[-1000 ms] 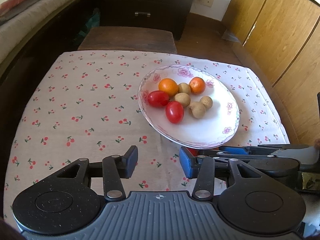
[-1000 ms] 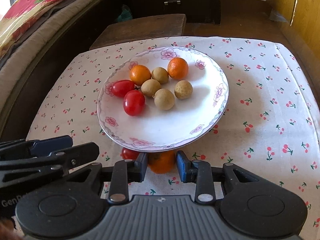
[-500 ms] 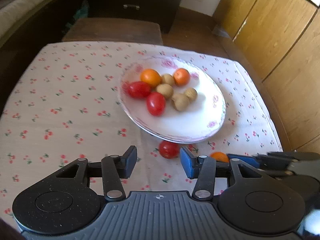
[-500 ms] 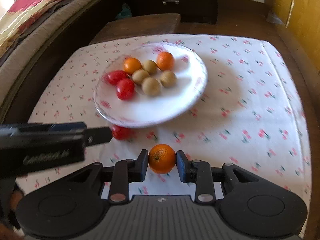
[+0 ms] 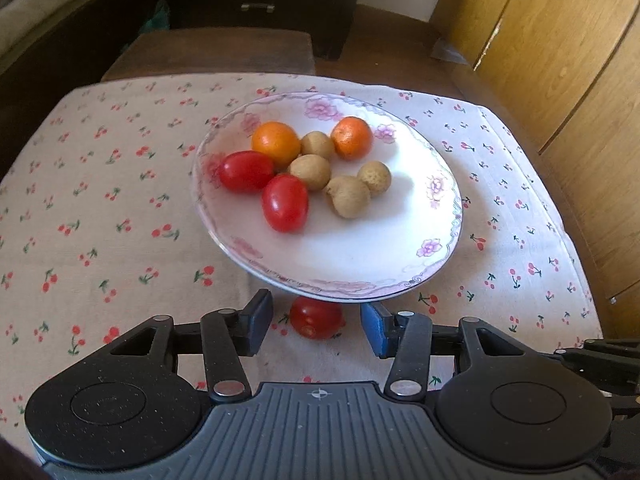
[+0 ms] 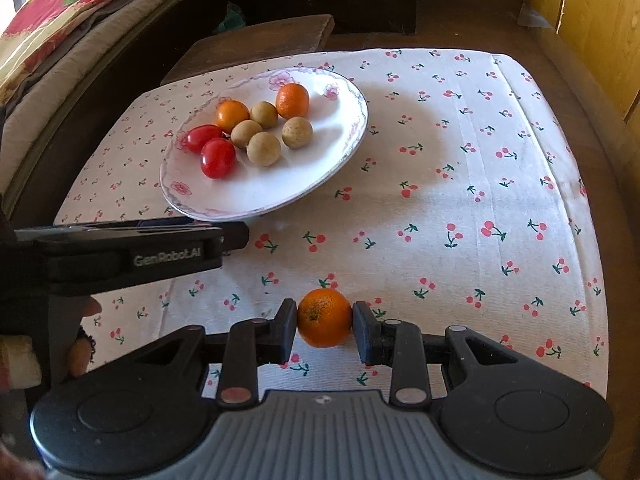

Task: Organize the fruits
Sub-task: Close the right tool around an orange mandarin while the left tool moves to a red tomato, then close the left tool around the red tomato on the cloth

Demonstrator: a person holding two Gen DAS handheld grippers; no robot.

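Down on the bench (image 6: pixel 500 128), which is covered by a white cloth (image 5: pixel 100 208) printed with small red cherries, sits a flowered plate (image 5: pixel 400 248). On the plate lie two red tomatoes (image 5: pixel 285 203), two small oranges (image 5: pixel 275 143) and four pale brown round fruits (image 5: pixel 347 196), all clustered toward its far side.

The left gripper (image 5: pixel 316 322) hangs low over the cloth just in front of the plate's near rim, its fingers (image 5: pixel 259 322) released and apart. A third, loose tomato (image 5: pixel 316 317) lies on the cloth between them, partly tucked under the plate's edge, with a clear gap to each pad.

The right gripper (image 6: pixel 325 326) is to the right of the plate and well apart from it, above bare cloth. Its fingers (image 6: pixel 286 332) are clenched on a held orange (image 6: pixel 325 323), one pad pressing each side of the fruit. In the right wrist view the left gripper shows from the side at the left edge, with part of a person's hand (image 6: pixel 82 336) behind it.
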